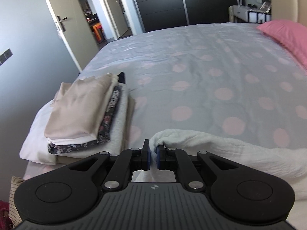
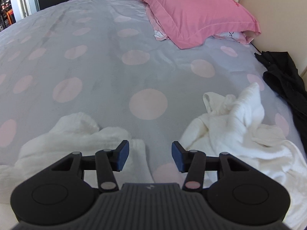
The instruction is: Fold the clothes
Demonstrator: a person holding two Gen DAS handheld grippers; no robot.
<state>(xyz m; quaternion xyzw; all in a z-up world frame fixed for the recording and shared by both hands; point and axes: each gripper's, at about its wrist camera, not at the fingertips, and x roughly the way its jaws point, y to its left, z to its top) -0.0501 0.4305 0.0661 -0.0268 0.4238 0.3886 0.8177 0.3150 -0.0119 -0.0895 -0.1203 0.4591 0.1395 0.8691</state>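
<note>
Left claw (image 1: 153,154) is clamping the soft, limp white garment (image 1: 211,143); right claw (image 2: 150,156) is hanging released, best gripping an edge.

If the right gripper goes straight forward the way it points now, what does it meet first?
Probably the bare bedspread: the right gripper is open, and the white garment lies to both sides of its path.
</note>
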